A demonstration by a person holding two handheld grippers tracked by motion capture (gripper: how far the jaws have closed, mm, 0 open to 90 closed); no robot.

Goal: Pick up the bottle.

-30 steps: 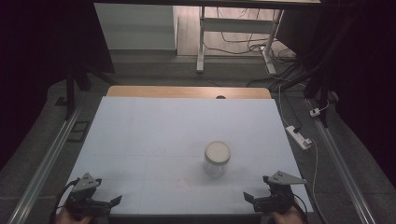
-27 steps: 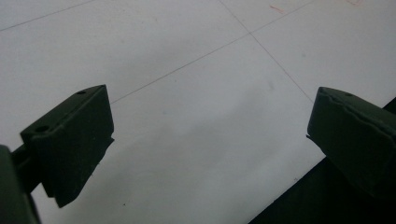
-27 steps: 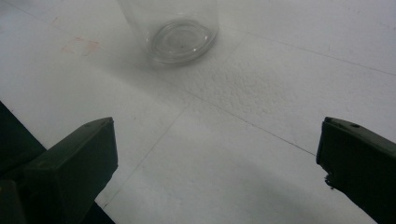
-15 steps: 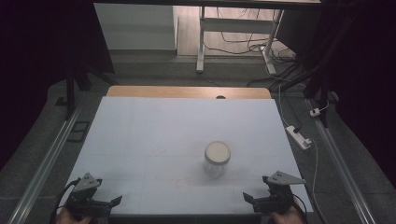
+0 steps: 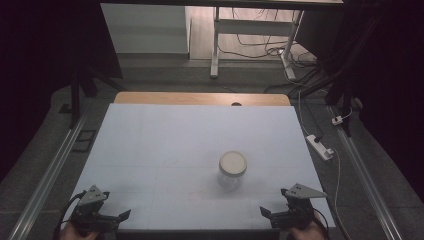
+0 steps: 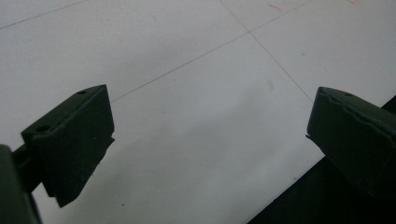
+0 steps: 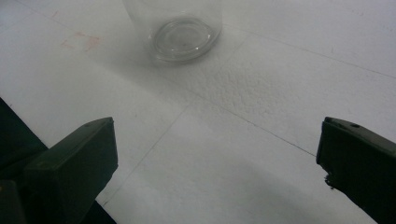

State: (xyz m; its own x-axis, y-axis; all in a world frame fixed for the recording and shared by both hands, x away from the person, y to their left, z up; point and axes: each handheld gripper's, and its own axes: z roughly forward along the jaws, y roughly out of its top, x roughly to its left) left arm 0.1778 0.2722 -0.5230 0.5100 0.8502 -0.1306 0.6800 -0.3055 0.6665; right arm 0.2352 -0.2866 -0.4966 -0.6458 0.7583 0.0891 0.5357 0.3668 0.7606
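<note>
Two black grippers, left gripper (image 5: 107,218) and right gripper (image 5: 274,216), rest wide open at the near edge; a lidded clear glass jar (image 5: 232,170) stands on the white table (image 5: 165,145).

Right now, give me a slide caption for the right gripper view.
Right gripper, jaws wide open, low over the white table, facing the clear glass jar ahead.

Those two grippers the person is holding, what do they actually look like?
Each gripper, left and right, is a black hand-held tool with two blocky black jaws that have small screw holes. A grey three-cornered plate sits on top of each, and a dark cable trails from each.
</note>
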